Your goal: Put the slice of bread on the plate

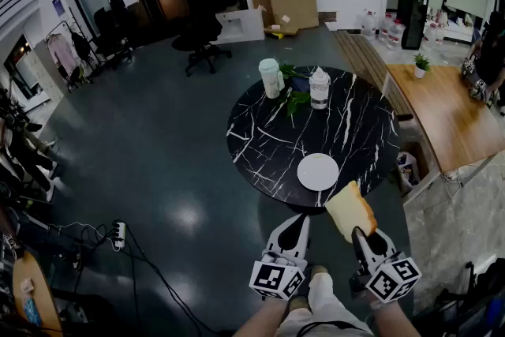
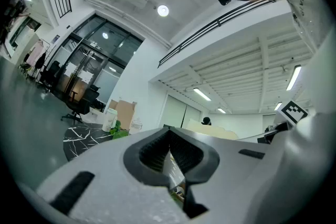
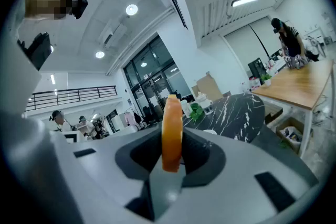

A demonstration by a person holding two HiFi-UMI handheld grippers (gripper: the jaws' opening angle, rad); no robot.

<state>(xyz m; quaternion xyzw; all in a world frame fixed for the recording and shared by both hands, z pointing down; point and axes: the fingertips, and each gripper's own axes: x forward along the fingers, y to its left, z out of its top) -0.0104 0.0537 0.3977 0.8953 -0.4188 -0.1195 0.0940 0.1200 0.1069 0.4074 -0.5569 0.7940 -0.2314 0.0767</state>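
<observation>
The slice of bread [image 1: 349,211] is in the air, pinched at its lower end by the right hand-held gripper [image 1: 362,237], whose jaws stand narrow and press on both flat faces. In the right gripper view the slice [image 3: 171,126] stands upright and edge-on, showing its orange-brown crust. The left hand-held gripper [image 1: 293,228] is empty, jaws together.

From the white plate [image 1: 318,171], the bread hangs at about 5 o'clock, near but clear of it, over the rim of the black marbled table [image 1: 260,142]. The plate sits bare at the table's 6 o'clock side.

Bread like this is probably very light, soft and springy, so a hard squeeze would dent or tear it, and a slice held by one end may sag or fold. The firmer crust edge looks like the best place to hold, with gentle pressure. It should not slip, though crumbs may drop.

No writing can be read. The two cups [image 1: 270,78] at the table's 12 o'clock side carry marks too small to make out, and the cubes [image 1: 276,278] on both tools show only black-and-white square patterns
</observation>
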